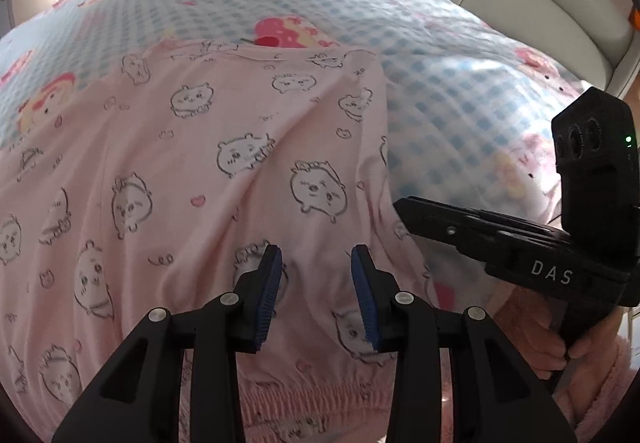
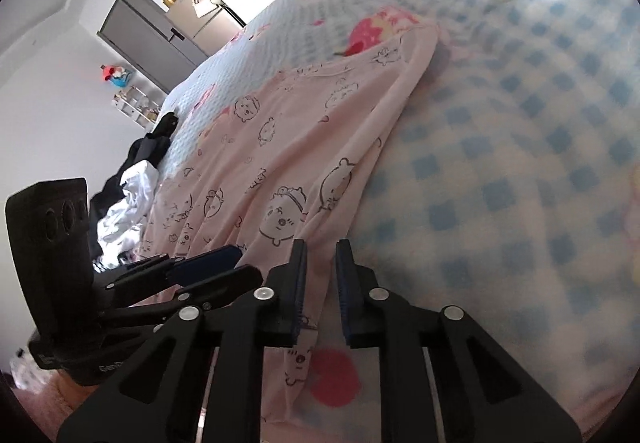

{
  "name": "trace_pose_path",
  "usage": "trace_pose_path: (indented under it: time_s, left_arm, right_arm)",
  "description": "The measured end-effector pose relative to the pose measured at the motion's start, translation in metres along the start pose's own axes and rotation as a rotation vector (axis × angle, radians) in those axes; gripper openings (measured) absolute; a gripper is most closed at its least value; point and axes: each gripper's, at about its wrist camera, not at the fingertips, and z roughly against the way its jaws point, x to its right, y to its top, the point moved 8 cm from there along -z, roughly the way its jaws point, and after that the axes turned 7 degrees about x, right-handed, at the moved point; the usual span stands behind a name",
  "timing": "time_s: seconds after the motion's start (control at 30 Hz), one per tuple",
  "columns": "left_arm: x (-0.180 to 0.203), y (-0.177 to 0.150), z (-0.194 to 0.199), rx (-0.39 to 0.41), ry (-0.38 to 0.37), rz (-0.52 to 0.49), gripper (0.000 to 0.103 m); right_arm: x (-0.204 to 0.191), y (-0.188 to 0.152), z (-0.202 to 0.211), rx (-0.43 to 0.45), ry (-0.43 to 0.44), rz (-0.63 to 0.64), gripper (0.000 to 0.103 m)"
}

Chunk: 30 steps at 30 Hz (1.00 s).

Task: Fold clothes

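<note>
Both claws (left (image 1: 316, 259), right (image 2: 321, 255)) gape over pink pyjamas (image 1: 192, 179).

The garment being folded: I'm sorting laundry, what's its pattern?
Pale pink garment with outlined cartoon animal faces; clearest in the left wrist view.

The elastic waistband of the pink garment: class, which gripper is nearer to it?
Left. The left gripper hovers open just above the waistband. The right gripper sits open at the pink garment's side edge.
</note>
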Motion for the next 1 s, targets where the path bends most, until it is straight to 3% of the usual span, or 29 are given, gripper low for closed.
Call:
trace_pose_path:
  time_s: [0.23,0.4,0.47,0.5,0.53,0.77,0.87,0.9,1.0]
  left_arm:
    - [0.000,-0.010,-0.003,-0.023,0.014,-0.011,0.038]
    - [0.001,-0.012,-0.005,-0.031,0.016,-0.009,0.039]
    - [0.002,-0.013,-0.007,-0.034,0.016,-0.007,0.042]
    - [0.002,-0.013,-0.007,-0.035,0.015,-0.005,0.043]
    - [0.002,-0.014,-0.008,-0.036,0.016,-0.004,0.044]
    - [-0.001,-0.021,-0.009,-0.040,0.005,0.019,0.046]
    - [-0.001,-0.023,-0.005,-0.040,-0.003,0.025,0.047]
    - [0.000,-0.024,-0.004,-0.039,-0.006,0.026,0.047]
    - [-0.001,-0.023,-0.001,-0.028,-0.021,0.040,0.047]
  right_arm:
    - [0.002,0.002,0.001,-0.007,0.032,-0.040,0.031]
    - [-0.009,0.000,0.001,-0.008,0.058,0.000,0.031]
    - [-0.005,-0.005,-0.009,-0.042,0.018,0.013,0.026]
    - [0.000,-0.007,-0.015,-0.065,-0.010,0.016,0.007]
    - [0.004,-0.008,-0.017,-0.068,-0.039,0.011,0.003]
    - [0.014,-0.008,0.029,0.059,-0.095,-0.035,0.000]
    - [0.036,-0.019,0.047,0.078,-0.222,-0.114,0.000]
    - [0.042,-0.024,0.049,0.063,-0.216,-0.164,0.000]
    - [0.034,-0.016,0.047,0.091,-0.155,-0.157,0.003]
